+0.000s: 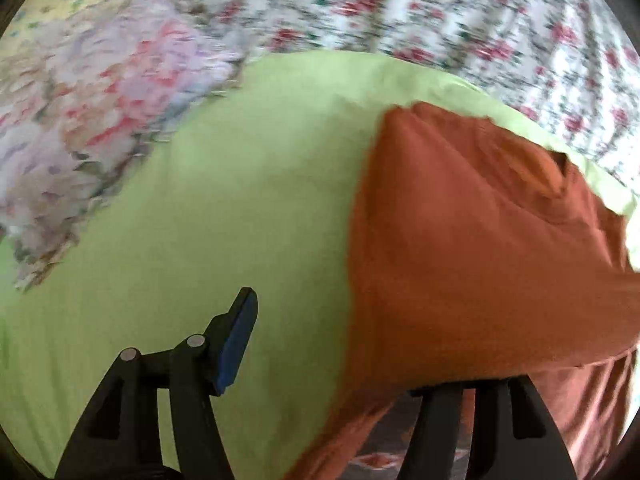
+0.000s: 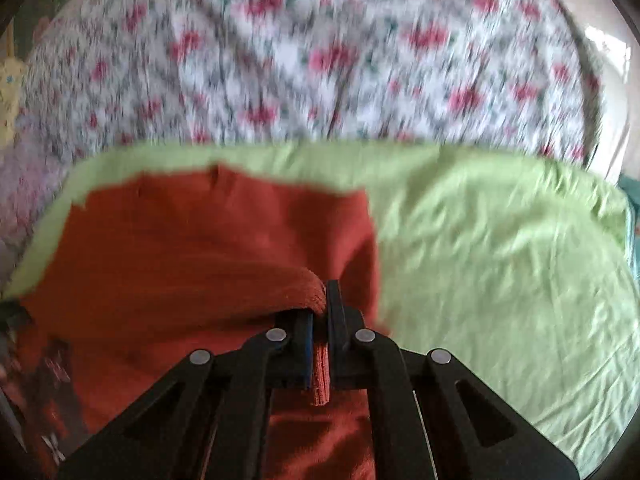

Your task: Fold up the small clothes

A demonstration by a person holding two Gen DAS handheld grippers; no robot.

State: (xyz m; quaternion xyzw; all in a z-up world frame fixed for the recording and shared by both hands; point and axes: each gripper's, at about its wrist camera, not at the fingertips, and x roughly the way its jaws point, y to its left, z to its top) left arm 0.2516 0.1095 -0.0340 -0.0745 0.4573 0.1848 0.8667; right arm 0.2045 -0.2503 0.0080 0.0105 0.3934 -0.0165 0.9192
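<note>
Nearest, in the right wrist view: right hand-held gripper (image 2: 320,320) pressed together, pinching a bunched edge of the rust garment (image 2: 192,240); a ribbed strip of the same cloth shows between the jaws. In the left wrist view: left hand-held gripper (image 1: 340,344) spread, one blue-padded finger (image 1: 236,344) bare over the green cloth (image 1: 200,200), the other finger hidden under a draped fold of the garment (image 1: 480,220); whether that fold is touched cannot be told; no cloth pinched here.

Middle ground: the garment lies on the green cloth (image 2: 500,260), partly doubled, its near portion lifted and hanging toward the cameras; a notch or opening shows near its far edge.

Far: floral bedsheet (image 2: 320,60) under the green cloth; a second patterned fabric (image 1: 88,112) at the left of the left wrist view.

Progress, as judged: folding begun but unfinished; one edge is in hand, the fold not yet laid flat; smoothing and any further folds remain; motion blur limits detail.
</note>
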